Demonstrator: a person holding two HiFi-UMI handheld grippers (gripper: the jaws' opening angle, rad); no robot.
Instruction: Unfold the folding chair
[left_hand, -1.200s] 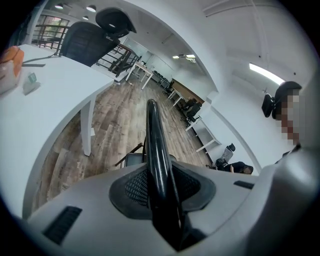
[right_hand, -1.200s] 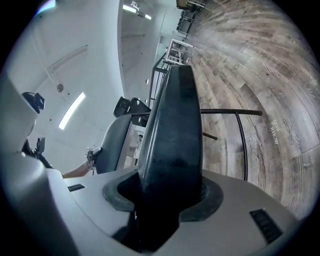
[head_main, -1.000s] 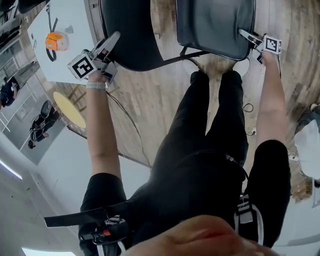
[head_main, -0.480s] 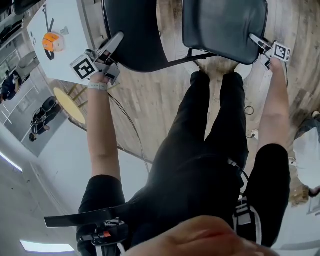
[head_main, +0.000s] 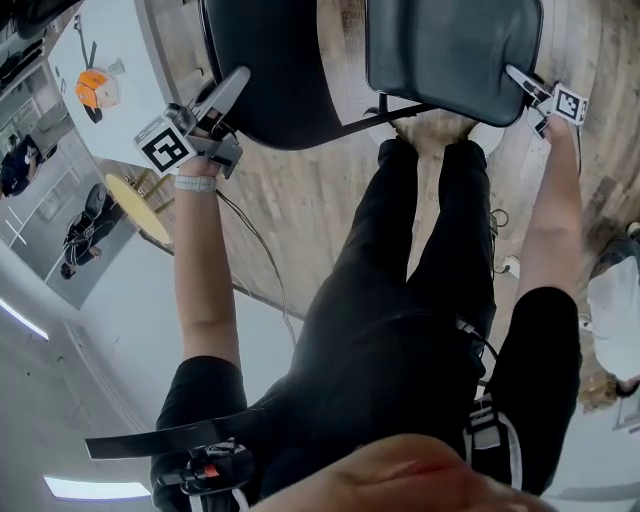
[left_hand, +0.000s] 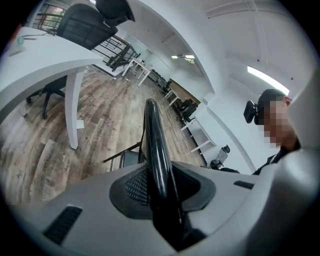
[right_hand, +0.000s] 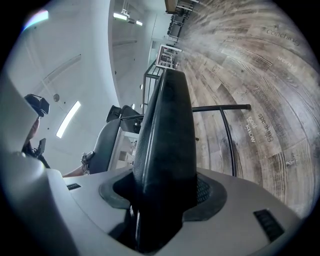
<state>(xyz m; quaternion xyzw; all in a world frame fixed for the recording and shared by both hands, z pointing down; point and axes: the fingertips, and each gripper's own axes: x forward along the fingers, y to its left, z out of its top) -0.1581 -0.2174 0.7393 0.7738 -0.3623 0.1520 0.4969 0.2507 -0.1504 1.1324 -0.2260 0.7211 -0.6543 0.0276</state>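
Seat (head_main: 450, 55): black, matt, recorded with a faint sheen. Backrest (head_main: 265, 70): black, glossier. Frame tube (head_main: 350, 118): black.

Floor (head_main: 290, 200): planks of mixed grey-brown wood grain; dark lettering is seen on some.

Table (head_main: 115, 130): white. An orange-and-white object (head_main: 97, 88) is noted on it.

Left gripper (head_main: 238, 78): pale grey shell, black mesh pads, cube patterned in black-and-white squares.

Trousers (head_main: 420, 250): black.

Round tabletop (head_main: 140, 212): yellow.

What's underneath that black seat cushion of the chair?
Wooden floor and a thin black frame tube show around the seat cushion. The floor directly beneath it is covered from the head view.
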